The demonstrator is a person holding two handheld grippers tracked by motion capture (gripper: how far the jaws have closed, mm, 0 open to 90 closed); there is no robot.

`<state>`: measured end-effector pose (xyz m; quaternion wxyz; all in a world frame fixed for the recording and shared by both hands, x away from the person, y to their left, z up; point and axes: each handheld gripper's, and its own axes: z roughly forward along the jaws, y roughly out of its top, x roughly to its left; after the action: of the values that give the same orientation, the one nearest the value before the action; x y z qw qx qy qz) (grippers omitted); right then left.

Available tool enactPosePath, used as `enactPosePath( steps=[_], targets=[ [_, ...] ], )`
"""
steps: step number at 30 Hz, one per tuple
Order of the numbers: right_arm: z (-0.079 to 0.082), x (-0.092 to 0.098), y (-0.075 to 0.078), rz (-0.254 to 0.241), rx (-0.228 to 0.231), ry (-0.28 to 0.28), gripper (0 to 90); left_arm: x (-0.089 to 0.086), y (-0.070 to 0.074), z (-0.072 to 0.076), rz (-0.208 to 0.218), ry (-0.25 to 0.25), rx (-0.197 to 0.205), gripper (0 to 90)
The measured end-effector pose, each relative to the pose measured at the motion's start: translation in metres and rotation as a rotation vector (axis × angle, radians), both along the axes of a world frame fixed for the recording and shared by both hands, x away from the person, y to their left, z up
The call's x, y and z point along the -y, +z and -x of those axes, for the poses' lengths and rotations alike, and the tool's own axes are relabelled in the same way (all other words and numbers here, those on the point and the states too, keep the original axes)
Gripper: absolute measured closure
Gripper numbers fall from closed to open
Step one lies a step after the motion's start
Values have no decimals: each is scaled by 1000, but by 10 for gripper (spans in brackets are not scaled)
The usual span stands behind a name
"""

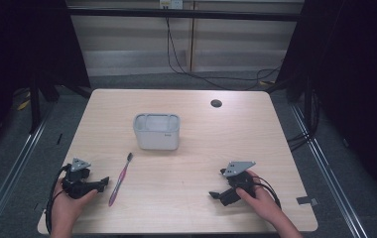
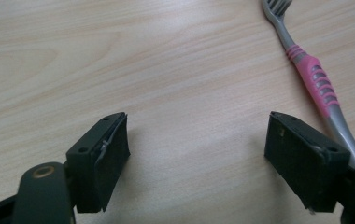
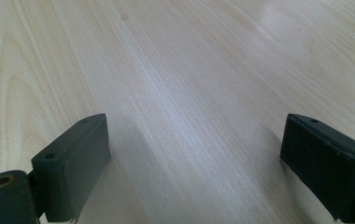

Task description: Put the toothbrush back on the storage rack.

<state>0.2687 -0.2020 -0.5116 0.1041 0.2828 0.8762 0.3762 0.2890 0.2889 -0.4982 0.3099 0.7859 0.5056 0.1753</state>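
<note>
At the near edge of the pale wooden bench (image 1: 191,148), a person's left hand rests the black left gripper (image 1: 102,182) and the right hand rests the black right gripper (image 1: 215,195) on the surface, each with its fingers spread wide apart and nothing between them. Just beside the left gripper lies a pink and grey plastic toothbrush (image 1: 121,178), flat on the bench with its bristled head pointing away. Farther back, near the middle of the bench, a grey rectangular plastic tub (image 1: 157,131) stands upright.
</note>
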Motion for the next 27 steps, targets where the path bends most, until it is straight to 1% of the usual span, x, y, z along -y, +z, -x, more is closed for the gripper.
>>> enactPosePath(
  steps=[1,2,4,5,7,9,10,11,14,16,18,19,20,22,24,25,26,27],
  targets=[
    [0,0,0,0,0,-1,77,1,1,0,3,-1,8,225],
    [0,0,0,0,0,0,77,2,2,0,7,-2,4,225],
    [0,0,0,0,0,0,77,4,6,0,23,2,23,225],
    [0,0,0,0,0,0,78,4,8,0,30,-4,28,226],
    [0,0,0,-2,-2,2,80,7,12,-1,34,-4,30,227],
    [0,0,0,-2,-2,2,80,11,17,-2,48,-13,37,233],
    [0,0,0,-2,-3,2,79,12,19,-3,44,-28,36,238],
    [0,0,0,-2,-2,2,79,15,21,-4,52,-27,38,242],
    [0,0,0,-2,-2,2,79,22,26,-9,64,-43,17,249],
    [0,0,0,-2,-1,2,79,27,29,-12,54,-59,5,254],
    [0,0,0,-1,-2,2,79,31,31,-15,56,-67,-19,255],
    [0,0,0,-2,-1,2,79,34,32,-17,57,-72,-43,255],
    [0,0,0,-2,-1,3,79,36,32,-18,59,-81,-56,255],
    [0,0,0,-1,-2,2,79,39,34,-20,49,-85,-70,255],
    [0,0,0,-1,-2,2,79,41,35,-23,54,-82,-88,255],
    [0,0,0,-2,-1,2,80,42,36,-24,50,-85,-104,255],
    [0,0,0,-2,-2,2,79,42,37,-25,42,-84,-106,255],
    [0,0,0,-1,-1,2,80,43,38,-26,43,-81,-113,258]
  ],
)
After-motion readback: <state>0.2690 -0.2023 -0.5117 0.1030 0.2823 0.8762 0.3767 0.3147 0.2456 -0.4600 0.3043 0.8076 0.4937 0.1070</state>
